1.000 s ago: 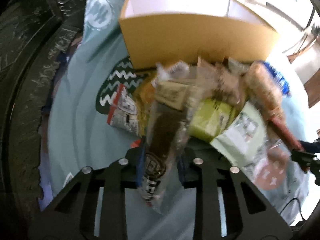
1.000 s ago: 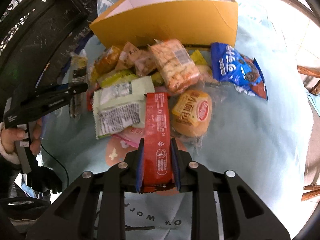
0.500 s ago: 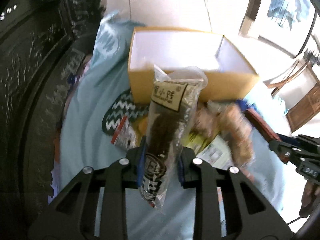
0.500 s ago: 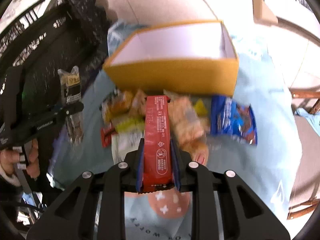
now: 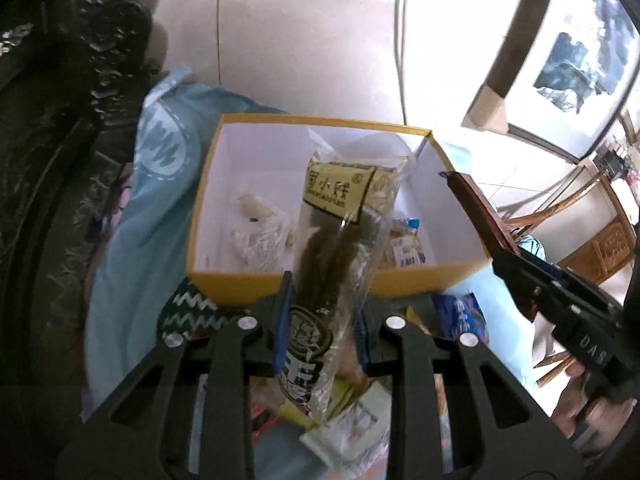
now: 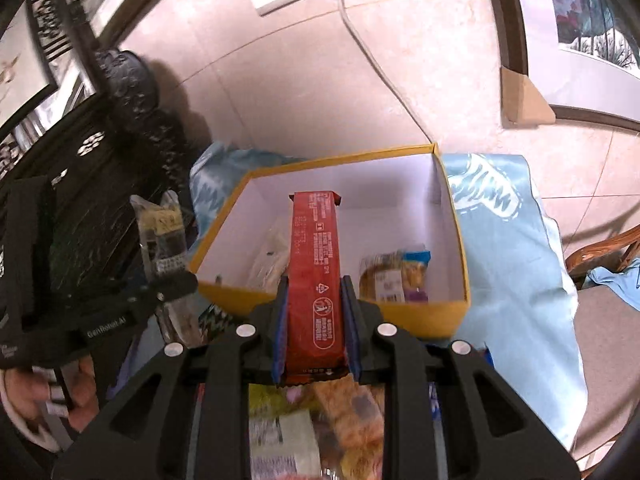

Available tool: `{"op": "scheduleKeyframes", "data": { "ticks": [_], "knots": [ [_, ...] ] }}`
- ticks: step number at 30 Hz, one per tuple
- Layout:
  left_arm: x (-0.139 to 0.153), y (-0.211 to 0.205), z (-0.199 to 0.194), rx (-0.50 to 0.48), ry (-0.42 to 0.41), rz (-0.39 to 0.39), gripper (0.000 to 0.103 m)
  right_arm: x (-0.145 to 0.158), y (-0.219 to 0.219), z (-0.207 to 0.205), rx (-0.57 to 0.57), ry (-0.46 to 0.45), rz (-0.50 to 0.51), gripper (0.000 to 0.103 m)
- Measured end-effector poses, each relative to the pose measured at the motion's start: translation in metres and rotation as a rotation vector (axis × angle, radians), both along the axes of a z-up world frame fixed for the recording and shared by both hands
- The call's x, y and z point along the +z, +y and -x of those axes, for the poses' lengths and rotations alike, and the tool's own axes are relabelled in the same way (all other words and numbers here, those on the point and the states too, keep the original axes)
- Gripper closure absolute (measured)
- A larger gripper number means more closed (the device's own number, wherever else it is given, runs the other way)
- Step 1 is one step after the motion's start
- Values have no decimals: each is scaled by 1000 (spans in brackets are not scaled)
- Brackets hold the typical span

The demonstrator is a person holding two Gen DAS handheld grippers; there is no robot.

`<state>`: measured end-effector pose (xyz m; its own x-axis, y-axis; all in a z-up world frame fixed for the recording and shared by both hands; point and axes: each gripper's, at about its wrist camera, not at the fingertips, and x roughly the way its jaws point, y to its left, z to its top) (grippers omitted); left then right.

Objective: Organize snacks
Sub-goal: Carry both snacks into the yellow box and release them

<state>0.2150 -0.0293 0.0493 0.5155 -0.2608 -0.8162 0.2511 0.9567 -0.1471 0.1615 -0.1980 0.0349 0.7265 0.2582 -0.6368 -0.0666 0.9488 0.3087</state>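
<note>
1. Both grippers have risen from the snack pile since a second ago; the yellow box [image 6: 420,320], earlier seen side-on, now shows its white floor.
2. Left gripper [image 5: 320,320] is clamped on a clear packet of dark snack [image 5: 340,248], long axis pointing up-frame over the box's near wall.
3. Right gripper [image 6: 314,320] pinches a red bar [image 6: 316,272], lengthwise toward the box centre.
4. Box lies directly ahead of both, centre frame; a few packets already sit inside.
5. Neither gripper looks clearly nearer; release likely needs a short forward reach.
</note>
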Motion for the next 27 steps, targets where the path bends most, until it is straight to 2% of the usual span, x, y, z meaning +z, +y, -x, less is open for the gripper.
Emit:
{"op": "scheduleKeyframes", "data": {
  "ticks": [4,11,13,15,16,17,18,19,21,25,27],
  "knots": [
    [-11,-10,-24,14,38,2,77,-9,0,-22,-16,19,9,79],
    [-23,-11,-69,79,98,55,76,-29,6,-59,-51,78,36,79],
    [-28,-8,-83,114,117,91,75,-33,9,-66,-48,91,46,79],
    [-30,-2,-93,155,129,138,68,-37,12,-75,-52,108,65,77],
    [-32,2,-97,199,132,154,41,-38,13,-78,-54,114,66,74],
    [-32,4,-99,237,133,148,4,-39,14,-80,-73,125,91,58],
    [-30,7,-97,269,110,134,2,-38,14,-79,-96,123,121,39],
    [-29,8,-95,272,100,126,2,-34,14,-74,-114,85,150,35],
    [-28,6,-93,234,108,111,2,-30,11,-64,-103,45,167,33],
    [-32,5,-78,162,184,65,2,-34,-6,-41,-101,59,137,33],
    [-29,7,-57,143,145,13,2,-39,-18,-21,-117,66,114,33]
  ]
}}
